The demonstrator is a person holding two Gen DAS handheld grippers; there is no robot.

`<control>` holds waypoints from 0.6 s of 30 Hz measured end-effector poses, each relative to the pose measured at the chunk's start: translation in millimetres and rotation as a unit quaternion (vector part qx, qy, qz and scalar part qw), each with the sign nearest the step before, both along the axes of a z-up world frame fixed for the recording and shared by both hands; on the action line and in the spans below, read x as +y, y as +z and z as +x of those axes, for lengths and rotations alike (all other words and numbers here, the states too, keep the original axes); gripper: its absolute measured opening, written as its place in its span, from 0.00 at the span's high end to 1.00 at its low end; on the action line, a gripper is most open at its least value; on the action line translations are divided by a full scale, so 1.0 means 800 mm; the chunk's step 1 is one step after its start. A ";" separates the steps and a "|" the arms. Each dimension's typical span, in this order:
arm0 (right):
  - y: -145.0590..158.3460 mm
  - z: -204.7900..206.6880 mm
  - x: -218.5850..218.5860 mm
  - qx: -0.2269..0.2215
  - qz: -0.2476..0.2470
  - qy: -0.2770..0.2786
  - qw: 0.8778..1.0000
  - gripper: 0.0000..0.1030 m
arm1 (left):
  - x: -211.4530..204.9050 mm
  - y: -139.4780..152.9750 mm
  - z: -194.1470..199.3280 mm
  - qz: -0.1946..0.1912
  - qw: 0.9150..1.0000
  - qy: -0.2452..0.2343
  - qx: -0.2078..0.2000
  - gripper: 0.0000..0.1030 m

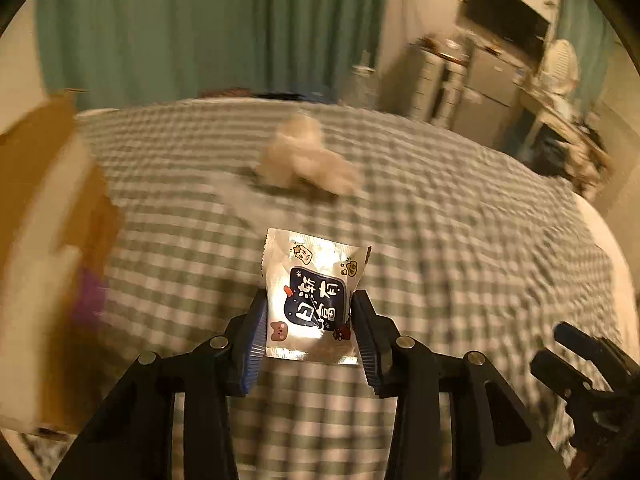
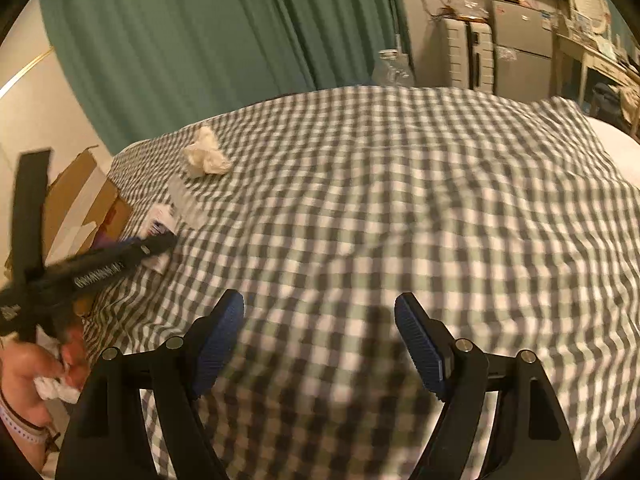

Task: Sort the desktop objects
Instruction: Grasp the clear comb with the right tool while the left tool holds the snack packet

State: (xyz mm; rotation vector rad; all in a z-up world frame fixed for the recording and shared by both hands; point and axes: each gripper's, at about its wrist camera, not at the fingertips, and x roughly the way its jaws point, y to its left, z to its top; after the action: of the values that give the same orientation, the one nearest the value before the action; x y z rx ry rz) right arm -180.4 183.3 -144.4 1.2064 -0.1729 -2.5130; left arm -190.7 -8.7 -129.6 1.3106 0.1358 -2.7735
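Mostly the checked cloth (image 2: pixel 400 200) fills both views, covering what could be a bed or a desk. Near its left edge stands an open cardboard box (image 1: pixel 44 208). Farther back on the cloth lies a crumpled tissue (image 1: pixel 304 156). The snack packet (image 1: pixel 316 296), nearer than the tissue, sits between the left hand-held gripper (image 1: pixel 310 328) pads, which pinch its sides. It looks light, crinkly and slippery, so gripping mid-body seems safest. The right hand-held gripper (image 2: pixel 320 340) gapes wide, holding nothing.

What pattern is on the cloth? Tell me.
Green-and-white check on the cloth, clearest in the right wrist view.
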 end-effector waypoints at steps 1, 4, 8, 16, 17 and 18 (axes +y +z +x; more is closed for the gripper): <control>-0.001 -0.004 -0.009 0.000 -0.002 0.011 1.000 0.24 | -0.012 0.000 0.001 -0.008 1.000 0.018 -0.001 0.60; 0.004 -0.015 -0.046 0.009 0.000 0.047 0.999 0.24 | -0.039 -0.010 -0.001 -0.007 0.999 0.049 -0.018 0.60; 0.018 -0.034 -0.108 0.032 0.001 0.103 0.994 0.24 | -0.061 -0.018 -0.001 -0.007 0.997 0.071 -0.027 0.60; 0.005 -0.084 -0.194 0.051 0.023 0.171 0.984 0.25 | -0.104 -0.033 -0.004 -0.001 0.993 0.113 -0.028 0.60; 0.000 -0.091 -0.201 0.052 0.028 0.176 0.983 0.25 | -0.111 -0.037 -0.005 0.009 0.992 0.121 -0.032 0.60; -0.007 -0.102 -0.211 0.050 0.035 0.181 0.982 0.26 | -0.116 -0.040 -0.005 0.016 0.992 0.124 -0.035 0.60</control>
State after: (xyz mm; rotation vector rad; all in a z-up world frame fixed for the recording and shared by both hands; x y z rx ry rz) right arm -261.7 14.6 -149.7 1.0268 0.1501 -2.2659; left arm -195.0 -101.7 -161.9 1.2962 0.3174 -2.5257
